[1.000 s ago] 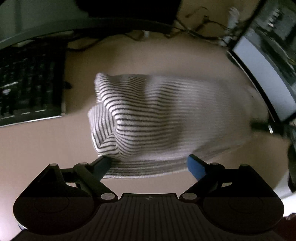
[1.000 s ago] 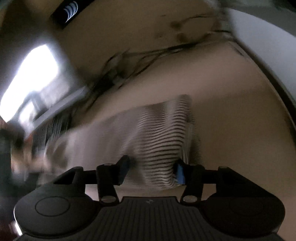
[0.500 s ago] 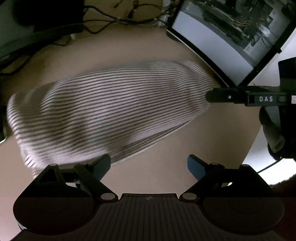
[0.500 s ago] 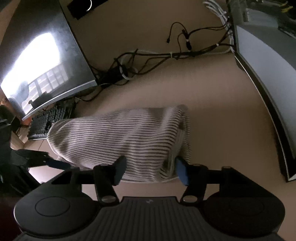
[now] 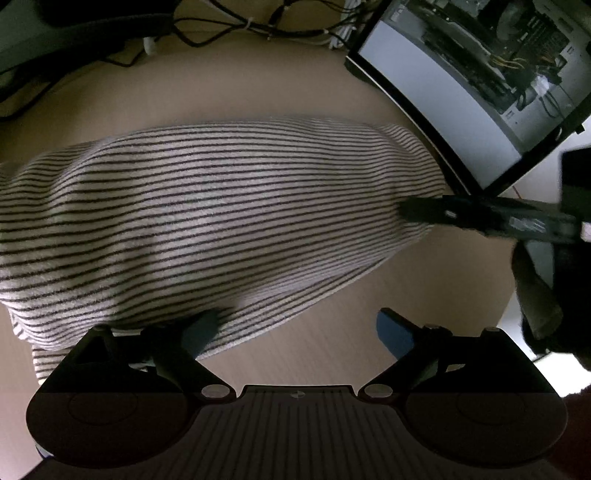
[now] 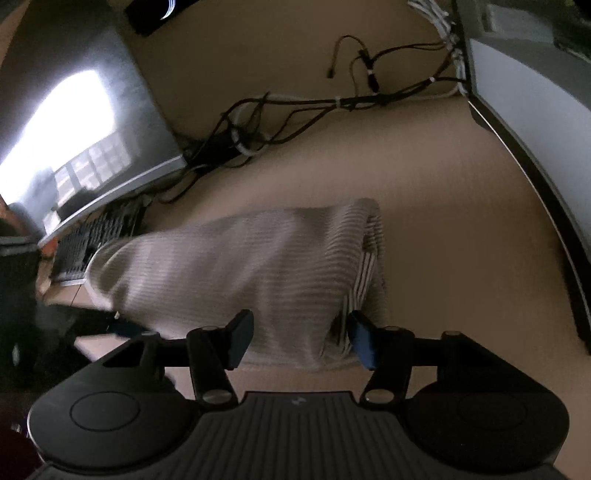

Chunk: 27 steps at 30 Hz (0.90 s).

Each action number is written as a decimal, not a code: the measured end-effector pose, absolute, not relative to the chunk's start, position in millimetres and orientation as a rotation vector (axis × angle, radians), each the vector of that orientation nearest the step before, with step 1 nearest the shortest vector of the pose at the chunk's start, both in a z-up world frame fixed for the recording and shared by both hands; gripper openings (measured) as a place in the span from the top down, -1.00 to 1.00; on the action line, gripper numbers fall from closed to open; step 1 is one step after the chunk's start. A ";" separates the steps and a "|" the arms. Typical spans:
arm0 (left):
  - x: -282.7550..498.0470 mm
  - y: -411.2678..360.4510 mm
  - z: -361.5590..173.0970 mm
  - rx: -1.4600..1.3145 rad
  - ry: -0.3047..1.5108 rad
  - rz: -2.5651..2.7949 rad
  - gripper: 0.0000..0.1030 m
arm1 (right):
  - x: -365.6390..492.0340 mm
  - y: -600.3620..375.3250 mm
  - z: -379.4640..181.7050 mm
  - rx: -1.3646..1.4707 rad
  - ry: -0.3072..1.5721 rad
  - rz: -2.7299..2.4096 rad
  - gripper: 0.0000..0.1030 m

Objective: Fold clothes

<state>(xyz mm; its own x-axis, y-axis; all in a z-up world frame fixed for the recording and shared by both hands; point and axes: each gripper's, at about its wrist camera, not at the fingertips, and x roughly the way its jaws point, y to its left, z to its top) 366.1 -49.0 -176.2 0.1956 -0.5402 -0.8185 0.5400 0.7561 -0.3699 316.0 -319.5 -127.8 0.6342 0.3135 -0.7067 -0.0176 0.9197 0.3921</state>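
A white knit garment with thin dark stripes (image 5: 221, 206) lies bunched across the beige desk (image 5: 424, 280). My left gripper (image 5: 299, 332) is open at its near hem, with the left fingertip over the hem edge and the right fingertip above bare desk. The right view shows the same garment (image 6: 240, 266) blurred, its folded end between the jaws of my right gripper (image 6: 301, 341). Those jaws are closing, and the pads stand apart on either side of the cloth. In the left view the right gripper's black fingers (image 5: 436, 214) reach the garment's right end.
A monitor (image 5: 443, 92) stands at the right, with cables (image 5: 258, 26) along the desk's back edge. In the right view a bright monitor (image 6: 74, 122) and a keyboard (image 6: 92, 240) are at the left. A dark-gloved hand (image 5: 535, 295) holds the right gripper.
The left view swung from the garment's bunched left end across its length, and the left fingertip now overlaps the hem. The right gripper's jaws have narrowed around the folded end.
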 end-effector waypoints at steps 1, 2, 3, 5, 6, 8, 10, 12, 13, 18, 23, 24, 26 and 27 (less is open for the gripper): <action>365.7 -48.6 -176.3 0.001 1.144 -0.757 -0.87 | 321.7 -320.0 -129.2 0.370 0.872 0.208 0.47; 365.1 -48.3 -176.5 0.002 1.142 -0.759 -0.88 | 327.0 -319.8 -129.2 0.364 0.872 0.224 0.52; 364.4 -48.1 -176.8 0.003 1.139 -0.760 -0.89 | 332.0 -317.7 -124.3 0.325 0.862 0.237 0.57; 364.1 -47.8 -176.7 0.001 1.138 -0.760 -0.89 | 340.8 -312.3 -108.8 0.226 0.827 0.258 0.60; 364.0 -47.7 -176.7 -0.001 1.138 -0.758 -0.89 | 344.6 -312.2 -100.4 0.201 0.810 0.269 0.60; 363.1 -47.4 -177.1 -0.002 1.134 -0.757 -0.89 | 352.4 -313.5 -83.6 0.159 0.779 0.287 0.61; 361.9 -46.0 -177.7 -0.008 1.127 -0.757 -0.89 | 358.2 -317.0 -81.2 0.126 0.781 0.288 0.60; 361.3 -43.2 -178.1 -0.021 1.122 -0.753 -0.89 | 359.4 -321.6 -93.9 0.106 0.816 0.271 0.60; 361.3 -41.5 -178.1 -0.028 1.122 -0.749 -0.89 | 358.6 -324.7 -102.8 0.109 0.838 0.263 0.60; 362.0 -37.5 -177.8 -0.044 1.118 -0.728 -0.89 | 336.9 -337.3 -123.2 0.203 0.880 0.238 0.60; 363.2 -30.3 -172.2 -0.056 1.141 -0.713 -0.89 | 324.2 -342.5 -133.2 0.283 0.874 0.210 0.57; 359.9 -26.1 -165.0 -0.053 1.129 -0.720 -0.89 | 323.0 -339.3 -132.0 0.267 0.868 0.204 0.56; 351.1 -15.9 -147.1 -0.047 1.087 -0.745 -0.89 | 319.4 -333.0 -130.8 0.239 0.859 0.196 0.55; 348.1 -10.9 -134.7 -0.063 1.048 -0.758 -0.89 | 317.6 -329.9 -130.3 0.226 0.855 0.193 0.54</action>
<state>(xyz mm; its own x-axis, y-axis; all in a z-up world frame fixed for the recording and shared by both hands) 348.1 -10.9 -134.7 0.2744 -0.5918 -0.7580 0.5344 0.7492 -0.3914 317.6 -329.9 -130.3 0.6414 0.2580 -0.7225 -0.0773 0.9587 0.2738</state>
